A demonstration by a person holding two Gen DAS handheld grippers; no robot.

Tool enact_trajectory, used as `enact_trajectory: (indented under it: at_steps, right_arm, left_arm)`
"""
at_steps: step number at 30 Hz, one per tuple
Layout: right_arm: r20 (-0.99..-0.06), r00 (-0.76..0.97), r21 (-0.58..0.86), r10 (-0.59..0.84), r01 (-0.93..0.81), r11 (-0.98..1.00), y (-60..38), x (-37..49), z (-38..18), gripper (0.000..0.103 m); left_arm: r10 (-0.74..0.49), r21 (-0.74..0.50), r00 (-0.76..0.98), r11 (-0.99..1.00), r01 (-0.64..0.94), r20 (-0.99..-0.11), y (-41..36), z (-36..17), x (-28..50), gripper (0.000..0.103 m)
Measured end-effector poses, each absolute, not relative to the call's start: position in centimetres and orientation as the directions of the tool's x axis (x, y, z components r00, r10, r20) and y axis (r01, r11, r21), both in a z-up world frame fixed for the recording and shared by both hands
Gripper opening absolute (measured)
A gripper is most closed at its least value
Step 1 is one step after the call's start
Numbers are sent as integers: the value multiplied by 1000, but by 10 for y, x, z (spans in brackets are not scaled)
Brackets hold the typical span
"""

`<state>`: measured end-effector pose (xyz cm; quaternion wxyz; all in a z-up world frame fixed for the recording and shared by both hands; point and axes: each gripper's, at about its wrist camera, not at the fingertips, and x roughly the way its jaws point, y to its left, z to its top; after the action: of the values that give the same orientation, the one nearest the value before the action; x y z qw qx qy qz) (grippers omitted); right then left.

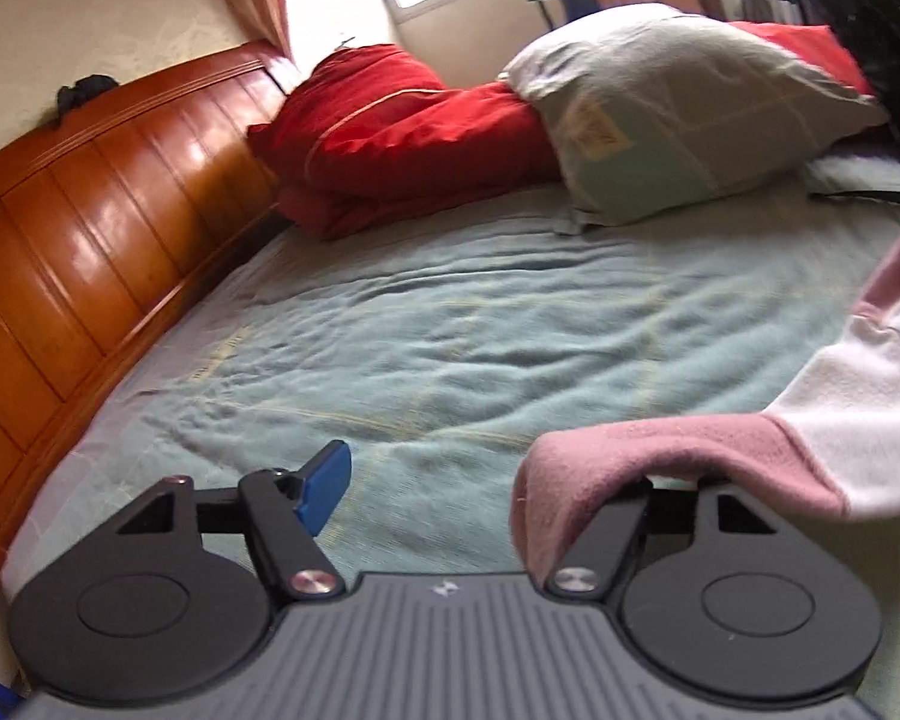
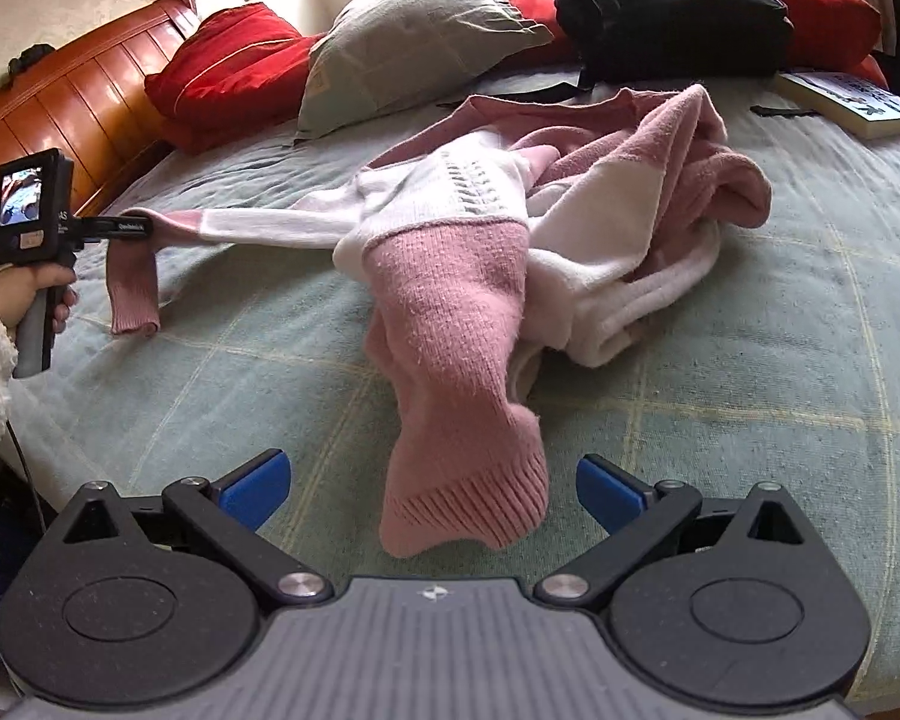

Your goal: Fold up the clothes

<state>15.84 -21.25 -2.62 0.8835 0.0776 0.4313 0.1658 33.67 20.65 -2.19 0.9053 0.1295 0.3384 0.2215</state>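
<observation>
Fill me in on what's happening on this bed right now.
A person is starting to fold a pink and white sweater that lies crumpled on the green bedspread. The left gripper has one sleeve draped over one finger, its pink cuff hanging down, and stretches it out toward the headboard. In its own view the jaws stand apart, so it is not clamped. The right gripper is open, with the other sleeve's cuff lying between its fingers, not yet gripped.

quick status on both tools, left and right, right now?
Left tool: open, pink sleeve draped over one finger, not pinched.
Right tool: open, empty, other sleeve's cuff between its fingers.
</observation>
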Motion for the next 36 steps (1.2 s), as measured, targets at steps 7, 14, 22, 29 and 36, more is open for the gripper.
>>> enact_trajectory:
  at_steps: [7,14,22,29,36]
  right_arm:
    - [-752,570,259,332,-208,943,-209,167,-33,103]
    - [-764,569,244,305,-183,952,-208,172,-36,103]
    - [-779,554,228,294,-185,956,-200,175,-39,103]
    - [-779,552,226,299,-198,954,-194,175,-38,103]
    - [-773,549,235,317,-217,948,-188,170,-36,103]
  left_arm:
    - [524,355,656,851,-386,-543,243,-13,359,72]
    - [557,374,670,829,-415,-490,257,1,376,74]
    - [576,370,587,817,-442,-569,289,-35,365,74]
    - [642,372,469,750,-547,-606,338,-44,335,73]
    - [553,301,493,812,-501,-671,337,-40,312,74]
